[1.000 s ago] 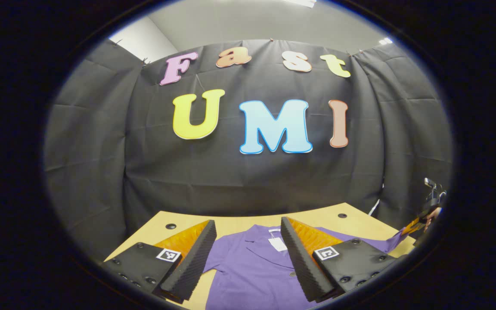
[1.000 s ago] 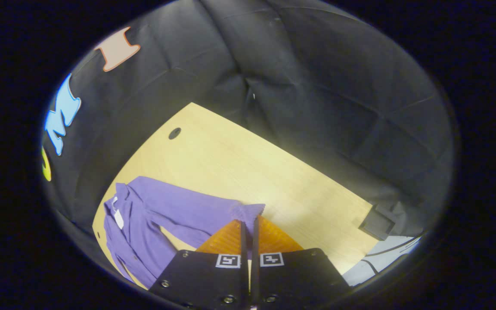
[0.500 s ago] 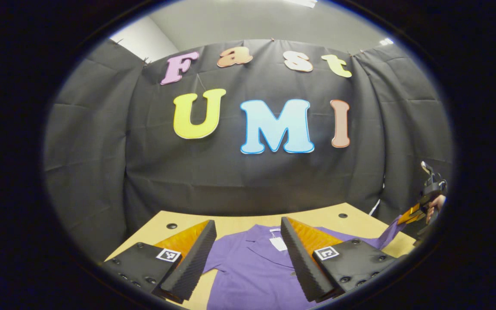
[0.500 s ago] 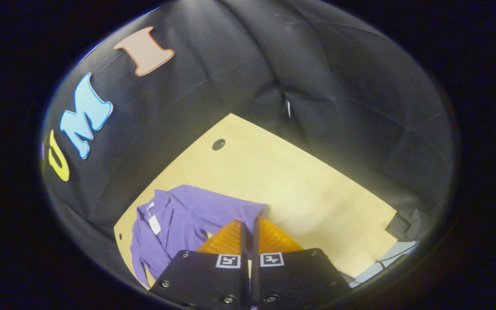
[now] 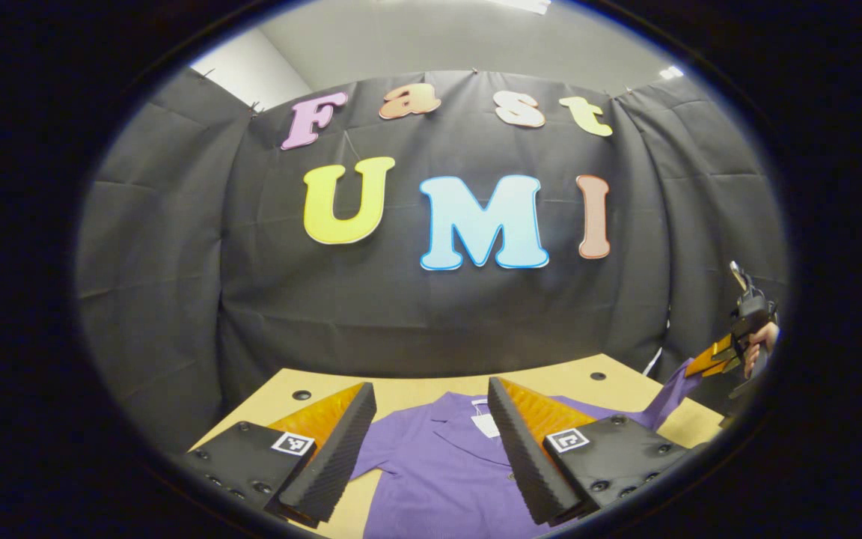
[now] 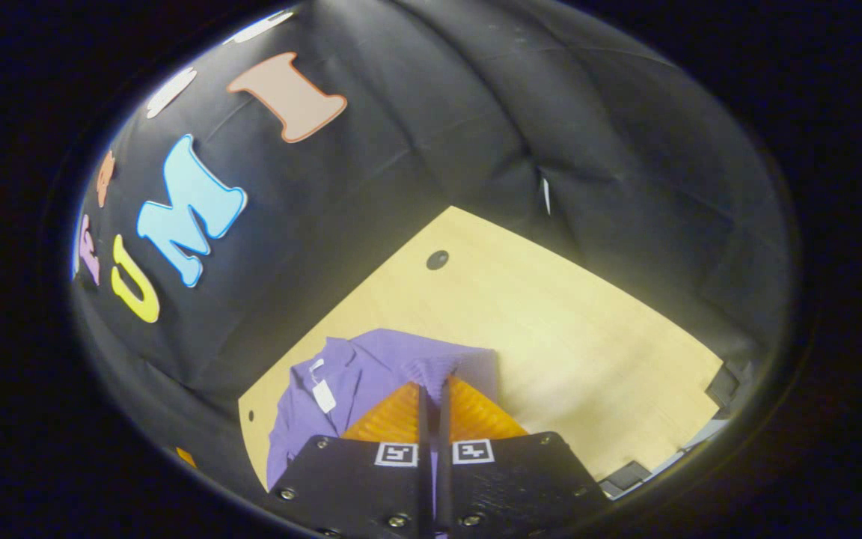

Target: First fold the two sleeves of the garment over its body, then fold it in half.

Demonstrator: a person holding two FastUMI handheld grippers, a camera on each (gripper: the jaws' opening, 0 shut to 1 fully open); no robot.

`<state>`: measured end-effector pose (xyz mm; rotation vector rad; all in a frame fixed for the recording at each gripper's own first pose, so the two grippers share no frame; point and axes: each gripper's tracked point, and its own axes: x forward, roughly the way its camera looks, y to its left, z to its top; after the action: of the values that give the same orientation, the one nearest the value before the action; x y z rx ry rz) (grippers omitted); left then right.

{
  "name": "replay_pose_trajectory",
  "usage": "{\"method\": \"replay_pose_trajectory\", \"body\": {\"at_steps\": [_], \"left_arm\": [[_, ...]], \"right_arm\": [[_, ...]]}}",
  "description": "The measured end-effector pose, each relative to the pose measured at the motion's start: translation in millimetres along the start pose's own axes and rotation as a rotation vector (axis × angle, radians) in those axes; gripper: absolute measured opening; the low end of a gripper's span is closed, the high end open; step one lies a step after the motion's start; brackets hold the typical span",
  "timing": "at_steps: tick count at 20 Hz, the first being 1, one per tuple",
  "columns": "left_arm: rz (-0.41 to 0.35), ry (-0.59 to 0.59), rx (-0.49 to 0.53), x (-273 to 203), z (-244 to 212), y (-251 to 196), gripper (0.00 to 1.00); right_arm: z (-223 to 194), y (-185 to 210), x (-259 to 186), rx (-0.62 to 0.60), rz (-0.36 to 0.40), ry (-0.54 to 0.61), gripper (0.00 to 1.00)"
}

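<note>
A purple shirt (image 5: 438, 464) lies collar-up on the wooden table (image 5: 401, 389), with a white tag (image 5: 485, 424) at its neck. My left gripper (image 5: 431, 389) stands open just above the shirt's chest, nothing between its fingers. At the far right, a hand holds my right gripper (image 5: 711, 361), which lifts the shirt's sleeve (image 5: 667, 393) off the table. In the right gripper view my right gripper (image 6: 432, 385) is shut on the sleeve's cuff (image 6: 438, 368), and the shirt body (image 6: 349, 382) lies beyond it to the left.
The table (image 6: 566, 314) has round cable holes (image 6: 437, 260) (image 5: 301, 394) (image 5: 596, 376) near its far corners. Black cloth walls close in behind and beside it. A dark object (image 6: 723, 383) sits off the table's right edge.
My right gripper has risen and swung toward the shirt body with the cuff, pulling the sleeve up off the table. My left gripper has stayed put.
</note>
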<state>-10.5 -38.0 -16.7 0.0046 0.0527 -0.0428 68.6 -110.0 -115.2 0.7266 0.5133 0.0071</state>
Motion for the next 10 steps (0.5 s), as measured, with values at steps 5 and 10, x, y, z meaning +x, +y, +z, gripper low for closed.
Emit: {"method": "replay_pose_trajectory", "body": {"at_steps": [5, 10], "left_arm": [[0.000, 0.000, -0.006, 0.6, -1.0, -0.4, 0.96], [0.016, 0.004, -0.022, 0.3, -3.3, 5.1, 0.96]], "right_arm": [[-1.3, 49.6, -6.3, -0.089, 0.106, -0.008, 0.02], [-23.2, 97.8, -0.6, -0.201, 0.185, 0.029, 0.02]]}}
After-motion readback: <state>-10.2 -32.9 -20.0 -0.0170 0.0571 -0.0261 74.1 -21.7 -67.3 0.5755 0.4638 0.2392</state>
